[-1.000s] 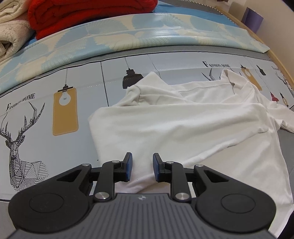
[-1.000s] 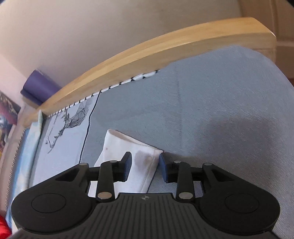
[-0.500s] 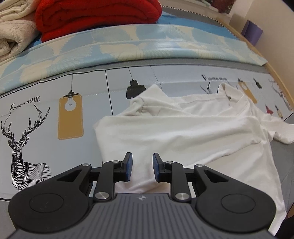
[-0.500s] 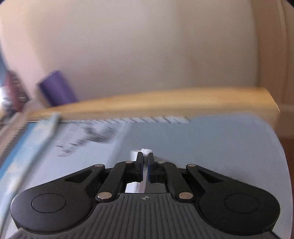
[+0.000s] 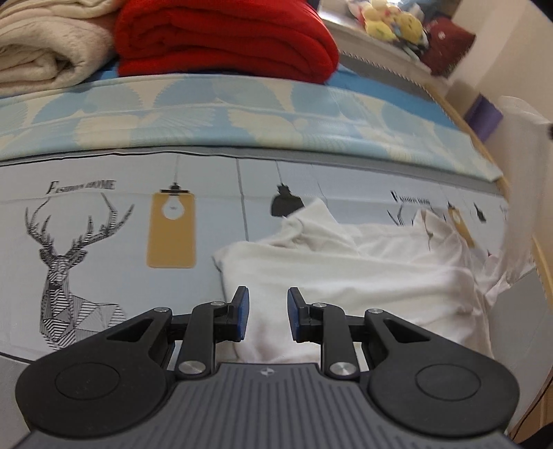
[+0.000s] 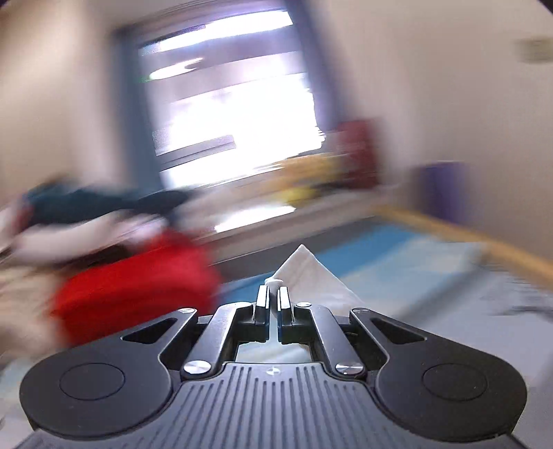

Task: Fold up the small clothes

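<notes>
A white shirt (image 5: 363,276) lies crumpled on the printed bed sheet (image 5: 103,224) in the left wrist view. My left gripper (image 5: 264,312) hovers above its near edge, jaws apart with nothing between them. At the right edge of that view a strip of the white cloth (image 5: 518,193) rises off the bed. In the blurred right wrist view my right gripper (image 6: 273,297) is shut on a corner of the white shirt (image 6: 306,273), held high above the bed and pointing nearly level toward the window (image 6: 228,103).
A folded red blanket (image 5: 224,38) and a cream blanket (image 5: 45,45) sit at the far side of the bed, behind a blue leaf-print cover (image 5: 242,110). A wooden bed rail (image 5: 539,255) runs along the right. Stuffed toys (image 5: 390,17) sit on a shelf.
The right gripper closed on the shirt's sleeve end and swung it up fast, turning from the bed corner toward the window. The left gripper backed off and rose slightly, staying open.
</notes>
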